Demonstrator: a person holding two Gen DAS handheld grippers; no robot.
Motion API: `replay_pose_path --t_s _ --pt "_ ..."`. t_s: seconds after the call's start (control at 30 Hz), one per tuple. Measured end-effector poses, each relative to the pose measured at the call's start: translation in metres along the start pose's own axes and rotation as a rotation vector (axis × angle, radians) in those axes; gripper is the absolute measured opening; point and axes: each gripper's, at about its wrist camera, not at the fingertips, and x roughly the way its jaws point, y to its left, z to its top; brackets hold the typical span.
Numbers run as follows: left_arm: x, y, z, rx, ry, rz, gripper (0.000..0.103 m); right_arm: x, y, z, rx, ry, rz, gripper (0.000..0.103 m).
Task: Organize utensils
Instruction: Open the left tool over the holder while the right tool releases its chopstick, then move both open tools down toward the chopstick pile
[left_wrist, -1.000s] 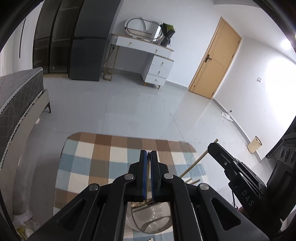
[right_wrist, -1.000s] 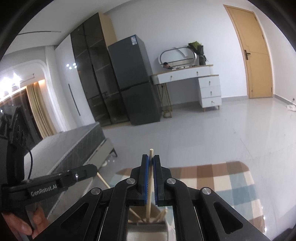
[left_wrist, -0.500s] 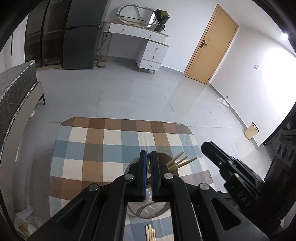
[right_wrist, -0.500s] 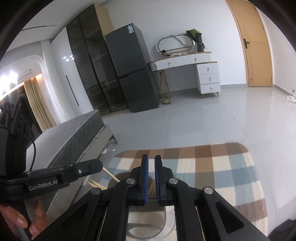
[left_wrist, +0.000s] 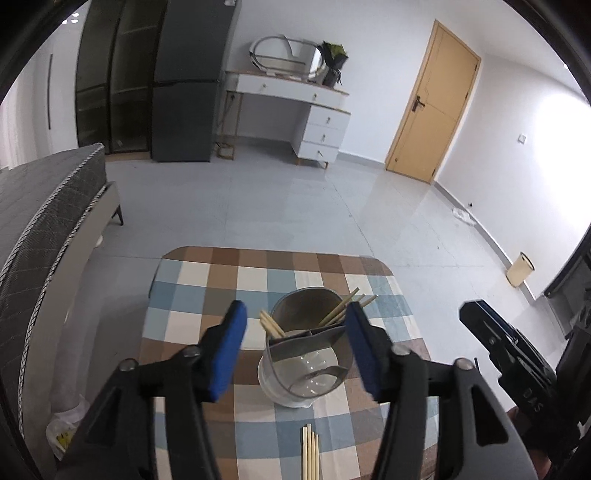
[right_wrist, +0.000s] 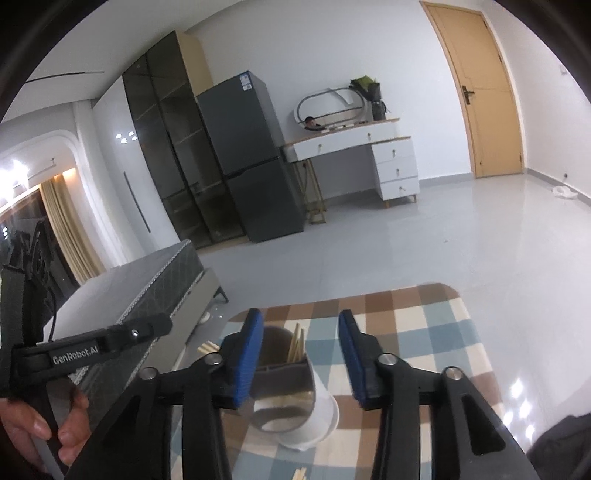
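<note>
Left gripper (left_wrist: 293, 325) and right gripper (right_wrist: 301, 354): jaws apart and opening, nothing clamped. The grey divided metal utensil holder (left_wrist: 306, 354) stands on the brown-blue-white checked tablecloth (left_wrist: 207, 295), with pale wooden chopsticks (left_wrist: 347, 308) leaning inside. More loose chopsticks (left_wrist: 310, 458) lie flat nearer the camera.

Loose chopsticks (left_wrist: 310, 452) run off the bottom edge — ends unseen.
</note>
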Motion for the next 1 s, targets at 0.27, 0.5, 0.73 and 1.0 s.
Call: replay_pose_path --t_s 0.27,0.5,0.73,1.0 --pt "-0.034 0.000 -0.025 -0.039 -0.073 0.038 0.071 -0.042 0.006 -0.017 0.003 -0.031 0.002 0.068" --pt "-0.048 -0.002 -0.048 -0.032 -0.141 0.040 0.084 -0.069 0.017 -0.038 -0.030 -0.064 0.009 0.087" --pt "-0.058 -0.003 -0.070 -0.023 -0.189 0.076 0.090 -0.082 0.023 -0.059 -0.049 -0.084 0.018 0.096" --pt "-0.046 0.000 -0.096 -0.015 -0.166 0.084 0.091 -0.081 0.021 -0.094 -0.023 -0.061 0.018 0.102"
